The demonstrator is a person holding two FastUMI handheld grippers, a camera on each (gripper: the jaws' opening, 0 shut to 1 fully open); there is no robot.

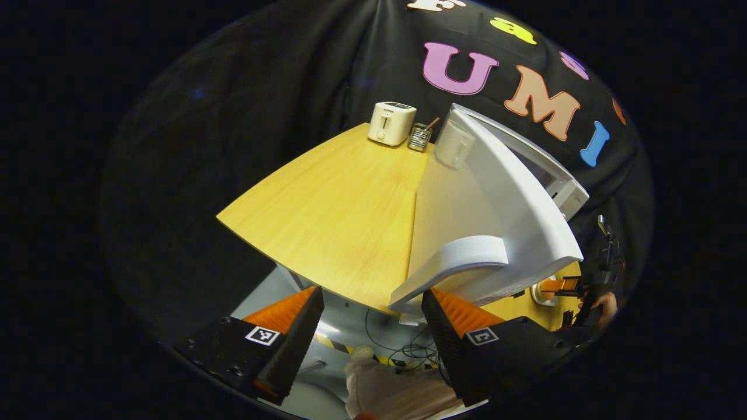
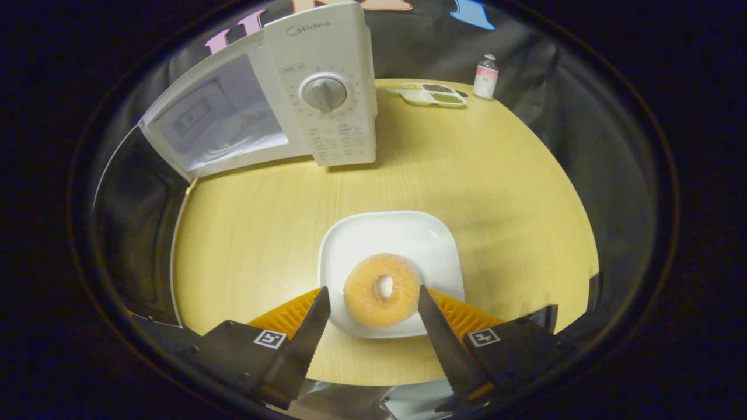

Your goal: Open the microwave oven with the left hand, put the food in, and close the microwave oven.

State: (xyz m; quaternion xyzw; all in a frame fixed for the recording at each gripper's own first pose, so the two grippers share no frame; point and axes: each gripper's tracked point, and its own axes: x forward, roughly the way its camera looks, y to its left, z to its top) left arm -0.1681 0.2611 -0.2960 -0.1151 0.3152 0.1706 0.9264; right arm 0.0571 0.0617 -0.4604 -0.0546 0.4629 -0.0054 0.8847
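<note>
Pale wooden bench runs out to the black cloth wall. In the right gripper view, the right gripper hangs low at the near edge, fingers spread wide, flanking a sugared doughnut without visibly pressing it; contact at the tips is hard to judge. The doughnut sits on the near part of a white square plate. Farther back stands the white microwave oven, its door swung open at left and cut off by the edge of view; the cavity interior is washed out. Beyond, a divided snack dish and a small bottle.

In the left gripper view, the left gripper has fingers spread, just below the door's handle, touching nothing. A gloved hand is partly cut off below. Far back: toaster, small rack.
</note>
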